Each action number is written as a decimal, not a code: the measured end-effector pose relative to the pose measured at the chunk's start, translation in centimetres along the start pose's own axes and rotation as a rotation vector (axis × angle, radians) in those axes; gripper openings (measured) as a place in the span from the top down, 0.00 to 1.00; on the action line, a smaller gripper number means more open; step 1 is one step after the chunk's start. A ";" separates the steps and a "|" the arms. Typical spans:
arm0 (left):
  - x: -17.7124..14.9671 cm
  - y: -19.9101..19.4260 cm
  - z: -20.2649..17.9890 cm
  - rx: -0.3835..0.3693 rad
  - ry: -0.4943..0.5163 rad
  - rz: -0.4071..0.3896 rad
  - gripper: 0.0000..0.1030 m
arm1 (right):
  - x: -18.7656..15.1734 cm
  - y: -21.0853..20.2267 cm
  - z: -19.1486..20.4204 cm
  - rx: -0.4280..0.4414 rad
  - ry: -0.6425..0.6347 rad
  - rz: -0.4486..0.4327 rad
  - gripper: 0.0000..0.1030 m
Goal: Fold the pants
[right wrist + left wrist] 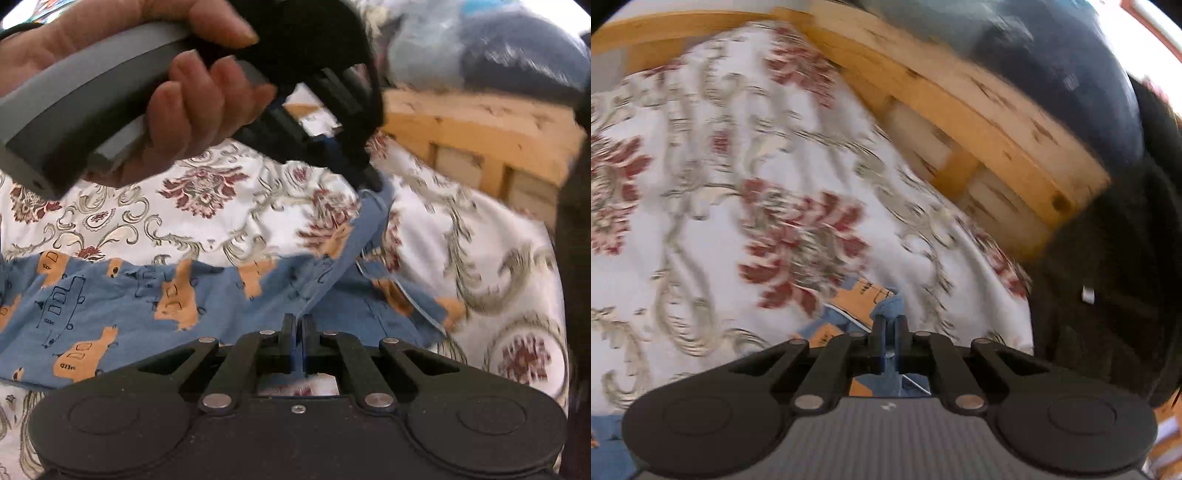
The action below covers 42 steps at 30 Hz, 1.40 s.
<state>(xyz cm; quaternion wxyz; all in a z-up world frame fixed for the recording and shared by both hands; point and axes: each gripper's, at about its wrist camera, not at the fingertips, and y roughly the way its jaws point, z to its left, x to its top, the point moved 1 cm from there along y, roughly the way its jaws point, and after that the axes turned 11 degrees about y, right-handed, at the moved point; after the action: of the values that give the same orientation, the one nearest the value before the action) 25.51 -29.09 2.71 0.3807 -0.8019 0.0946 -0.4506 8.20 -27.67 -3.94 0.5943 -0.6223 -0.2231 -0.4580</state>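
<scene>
Pants [155, 295] lay lengthwise across frame on bed [480, 236]; right gripper [299, 332] fingers clamped near edge, left gripper [890, 332] fingers pinched corner, lifted upper right.

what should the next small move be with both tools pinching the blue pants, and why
Probably carry both corners across together to lay one half over the other. The left tool and right tool are each shut on the pants, whose edge is lifted off the floral bedspread while the rest lies flat.
</scene>
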 end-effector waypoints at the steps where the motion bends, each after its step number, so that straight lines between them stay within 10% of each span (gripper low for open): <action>1: -0.4 0.3 -1.0 0.010 0.035 0.007 0.97 | -0.2 0.1 -0.3 -0.003 0.010 0.017 0.94; 11: -2.2 6.4 -3.1 -0.084 0.132 0.231 0.94 | 0.1 0.4 -4.8 -0.090 0.004 0.116 0.50; 13: -2.2 6.8 -2.4 -0.112 0.109 0.247 0.81 | 0.4 0.5 -5.9 -0.106 0.023 0.134 0.43; 16: -1.7 6.7 -1.4 -0.188 0.092 0.272 0.53 | 0.9 0.5 -7.0 -0.124 0.036 0.133 0.42; 24: 1.0 3.7 2.2 -0.063 0.140 0.160 0.43 | 2.1 1.0 -8.5 -0.132 0.071 0.097 0.49; 29: 2.3 7.1 4.9 -0.057 0.074 0.231 0.45 | 3.4 2.9 -9.2 -0.148 0.103 0.096 0.63; 33: 2.3 8.8 5.7 -0.098 0.045 0.263 0.71 | 3.3 3.9 -9.8 -0.138 0.128 0.101 0.87; 37: 2.0 8.5 5.3 -0.083 0.089 0.249 0.96 | 3.2 3.1 -9.5 -0.129 0.110 0.059 0.89; 42: 1.9 7.1 4.3 -0.057 0.131 0.192 0.97 | 3.4 2.9 -9.5 -0.157 0.078 0.040 0.89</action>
<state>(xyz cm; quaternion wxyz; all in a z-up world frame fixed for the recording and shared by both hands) 31.38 -32.68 -2.25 0.3922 -0.7685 0.2085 -0.4605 9.34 -38.11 -3.84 0.5610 -0.6530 -0.1507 -0.4860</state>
